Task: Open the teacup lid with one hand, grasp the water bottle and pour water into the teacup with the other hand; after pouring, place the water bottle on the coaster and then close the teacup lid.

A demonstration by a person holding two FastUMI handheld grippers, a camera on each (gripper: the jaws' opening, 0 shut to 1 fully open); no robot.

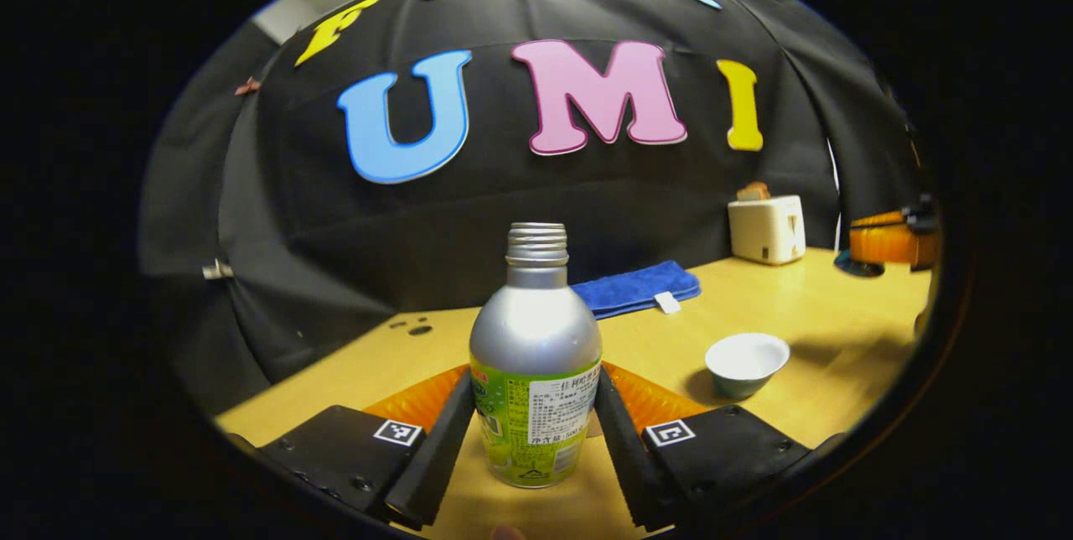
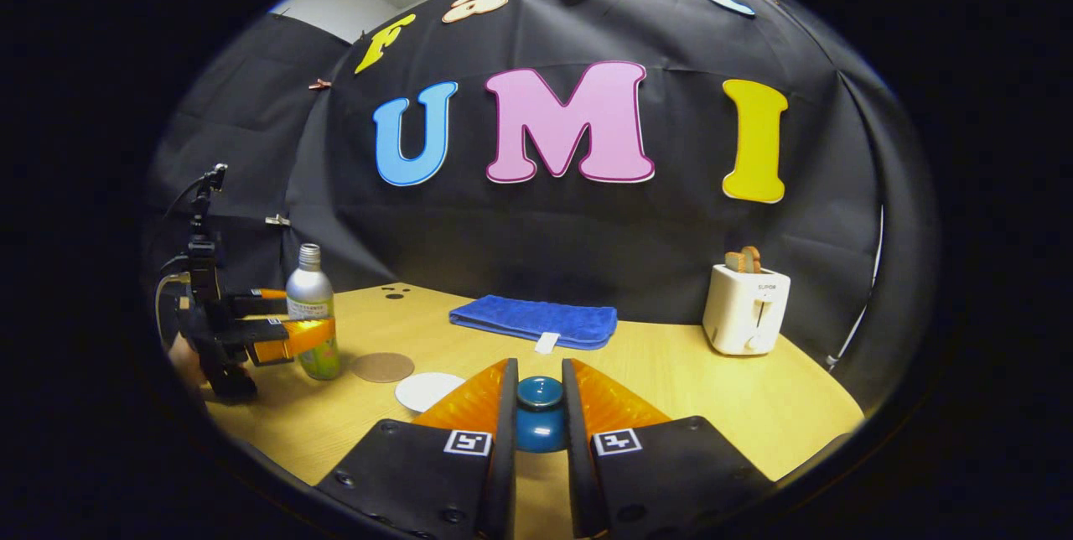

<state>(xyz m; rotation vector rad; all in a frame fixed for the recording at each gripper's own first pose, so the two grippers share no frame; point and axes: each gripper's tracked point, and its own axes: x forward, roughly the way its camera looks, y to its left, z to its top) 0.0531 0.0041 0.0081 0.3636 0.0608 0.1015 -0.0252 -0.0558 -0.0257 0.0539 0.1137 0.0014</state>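
Left gripper (image 1: 536,431) clamps the water bottle (image 1: 535,372); right gripper (image 2: 539,418) pinches the half-hidden teacup lid (image 2: 540,414)

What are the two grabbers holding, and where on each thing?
The left hand-held gripper grips the water bottle around its lower, labelled body. The right hand-held gripper pinches the teacup lid by its blue knob.

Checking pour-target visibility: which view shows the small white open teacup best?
Left gripper view. The small white open teacup sits unobstructed on the wooden table, its rim and hollow plain to see. In the right gripper view just a white disc shows, cut off by that gripper's finger; I cannot tell that it is the cup.
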